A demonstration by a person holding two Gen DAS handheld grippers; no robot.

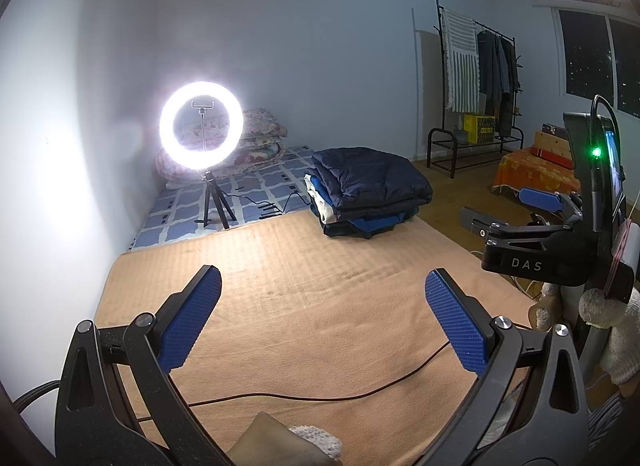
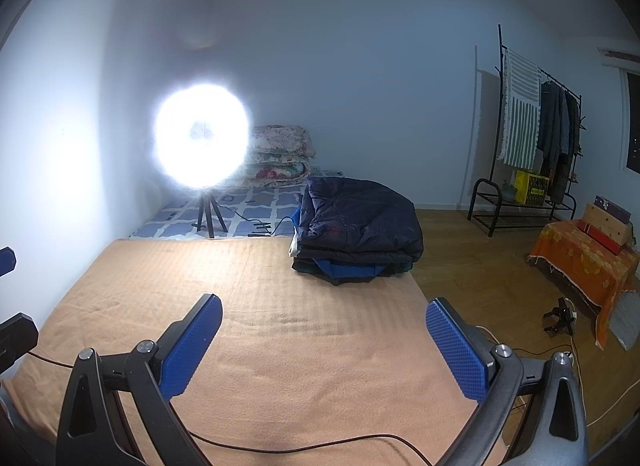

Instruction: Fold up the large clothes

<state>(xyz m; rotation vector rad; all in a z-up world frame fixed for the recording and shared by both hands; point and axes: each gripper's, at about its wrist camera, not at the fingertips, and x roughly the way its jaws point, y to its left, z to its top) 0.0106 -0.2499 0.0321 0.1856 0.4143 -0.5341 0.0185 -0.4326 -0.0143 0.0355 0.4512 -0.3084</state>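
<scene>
Left wrist view: left gripper (image 1: 322,314) held above tan blanket (image 1: 320,286), jaws spread wide, nothing between them. Right wrist view: right gripper (image 2: 324,342) likewise, jaws apart and empty. Folded clothes stack (image 1: 370,189), dark navy quilted garment on top, at far right corner of blanket, well apart from both grippers. No unfolded garment visible on blanket. Ring light (image 1: 201,130) on tripod beyond far edge. Thin cable (image 1: 320,396) lying across near edge.

Step judged: between garments, last fold apparently complete. Next move: fetch another large garment, spread flat on blanket, avoid snagging cable.
</scene>
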